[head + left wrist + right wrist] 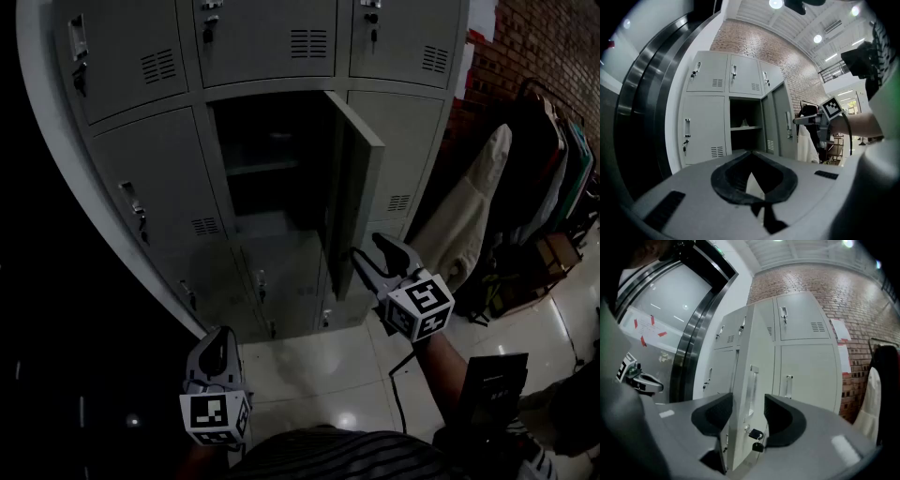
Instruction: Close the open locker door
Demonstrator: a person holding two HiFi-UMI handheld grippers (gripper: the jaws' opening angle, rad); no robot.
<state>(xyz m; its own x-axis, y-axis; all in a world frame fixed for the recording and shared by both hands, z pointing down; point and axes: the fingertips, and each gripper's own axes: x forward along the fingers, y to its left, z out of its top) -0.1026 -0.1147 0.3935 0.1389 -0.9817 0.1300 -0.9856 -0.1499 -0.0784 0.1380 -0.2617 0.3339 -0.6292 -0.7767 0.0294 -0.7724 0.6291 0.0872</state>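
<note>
The right gripper (366, 246) stands wide open astride the free edge of the door (358, 178), not visibly clamping it, and seems placed to swing it shut. The left gripper (217, 337), well to its left and lower, is closed on nothing, likely idle. Counted: one open door, two grippers, and one key (758, 446) just beside the right jaw.

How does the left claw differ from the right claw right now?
The left claw is shut and empty; the right claw is open. The left claw hangs low, touching nothing; the right claw straddles the edge of the open locker door. Both face the lockers.
</note>
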